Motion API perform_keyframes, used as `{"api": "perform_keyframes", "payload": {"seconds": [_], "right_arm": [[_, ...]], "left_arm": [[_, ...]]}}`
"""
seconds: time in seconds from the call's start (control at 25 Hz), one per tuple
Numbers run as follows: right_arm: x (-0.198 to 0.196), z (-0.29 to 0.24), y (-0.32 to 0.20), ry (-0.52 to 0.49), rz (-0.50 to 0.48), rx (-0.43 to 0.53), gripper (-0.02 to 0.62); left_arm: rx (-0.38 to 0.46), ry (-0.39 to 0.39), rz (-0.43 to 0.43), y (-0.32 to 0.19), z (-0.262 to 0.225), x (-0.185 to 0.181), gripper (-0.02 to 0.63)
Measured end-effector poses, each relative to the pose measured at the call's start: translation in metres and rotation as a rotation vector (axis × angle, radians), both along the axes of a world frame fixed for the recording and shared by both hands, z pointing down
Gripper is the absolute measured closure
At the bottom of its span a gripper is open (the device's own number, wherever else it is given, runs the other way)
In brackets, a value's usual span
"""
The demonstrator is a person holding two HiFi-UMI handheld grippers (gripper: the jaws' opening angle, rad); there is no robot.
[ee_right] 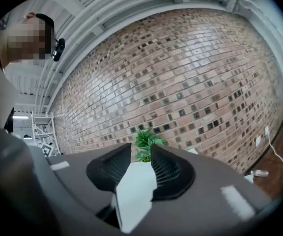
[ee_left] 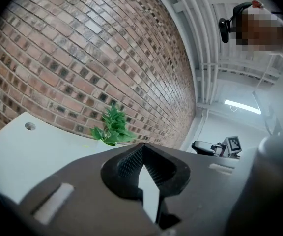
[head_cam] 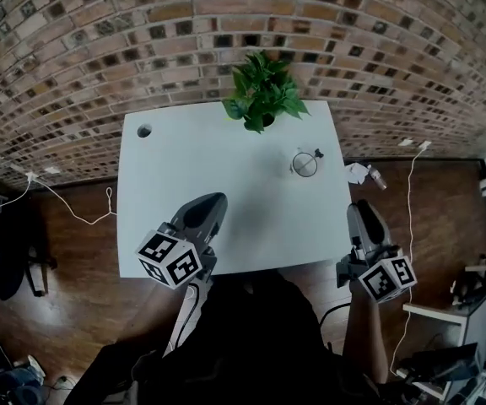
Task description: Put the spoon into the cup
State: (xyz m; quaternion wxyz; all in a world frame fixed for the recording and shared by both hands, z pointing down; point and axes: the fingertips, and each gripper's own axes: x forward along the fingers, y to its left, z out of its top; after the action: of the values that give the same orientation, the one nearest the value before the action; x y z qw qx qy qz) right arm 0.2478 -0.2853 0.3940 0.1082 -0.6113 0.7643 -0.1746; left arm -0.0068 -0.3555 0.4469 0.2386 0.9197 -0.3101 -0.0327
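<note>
Right claw: jaws part open, clear gap between the ribbed pads, nothing in it, only white table and plant visible through it. It is level and off the table's near right corner in the head view. Left claw: pad tips meet at the front, closed on nothing. It is over the table's near edge, left of centre, pointing level across the top.

Table: white, mostly bare, with a small round hole in the far left corner. Cup stands toward the far right, well apart from both claws and near the right edge. A thin handle with a dark tip sticks up over its rim, which I read as the spoon, already in the cup and leaning right. Too small to be sure how deep it sits. Potted plant stands at the far edge, near the cup but not touching it.

Judgement: the task looks done, with both claws empty and clear.

Risks from here:
- The spoon leans outward, so a light cup could tip toward the table edge.
- If the right claw sweeps back over that side, it could clip the handle and flip the spoon out or knock the cup off.
- Any bump to the table could do the same.
- A white cable runs along the floor on the right and could snag a foot.
</note>
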Motion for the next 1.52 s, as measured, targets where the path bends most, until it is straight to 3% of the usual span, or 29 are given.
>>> {"api": "perform_keyframes", "payload": {"seconds": [0.24,0.48,0.6,0.68,0.88,1.08,1.24,1.36,1.52], "right_arm": [[0.027,-0.005,0.066,0.031,-0.046,0.073,0.58],[0.032,0.004,0.129,0.053,-0.24,0.069,0.589],[0.038,0.026,0.155,-0.002,-0.247,0.032,0.589],[0.033,0.026,0.171,-0.015,-0.248,0.031,0.589],[0.01,-0.005,0.194,0.072,-0.238,0.077,0.589],[-0.056,-0.024,0.214,0.013,-0.227,0.078,0.589],[-0.099,-0.023,0.222,0.066,-0.217,0.033,0.589],[-0.113,-0.033,0.232,0.106,-0.222,0.063,0.589],[-0.102,-0.038,0.246,0.121,-0.195,0.102,0.589]], "left_arm": [[0.127,-0.018,0.052,0.065,-0.039,0.049,0.612],[0.047,-0.039,-0.079,0.131,-0.041,0.079,0.612],[0.056,-0.09,-0.087,0.163,-0.036,0.083,0.612],[0.071,-0.09,-0.091,0.18,-0.041,0.076,0.612],[0.093,-0.042,-0.093,0.21,-0.051,0.038,0.612],[0.181,-0.079,-0.067,0.233,-0.069,-0.03,0.612],[0.117,-0.094,-0.077,0.248,-0.031,-0.082,0.612],[0.085,-0.075,-0.063,0.261,-0.027,-0.089,0.612],[0.15,-0.067,-0.081,0.266,-0.047,-0.08,0.612]]}}
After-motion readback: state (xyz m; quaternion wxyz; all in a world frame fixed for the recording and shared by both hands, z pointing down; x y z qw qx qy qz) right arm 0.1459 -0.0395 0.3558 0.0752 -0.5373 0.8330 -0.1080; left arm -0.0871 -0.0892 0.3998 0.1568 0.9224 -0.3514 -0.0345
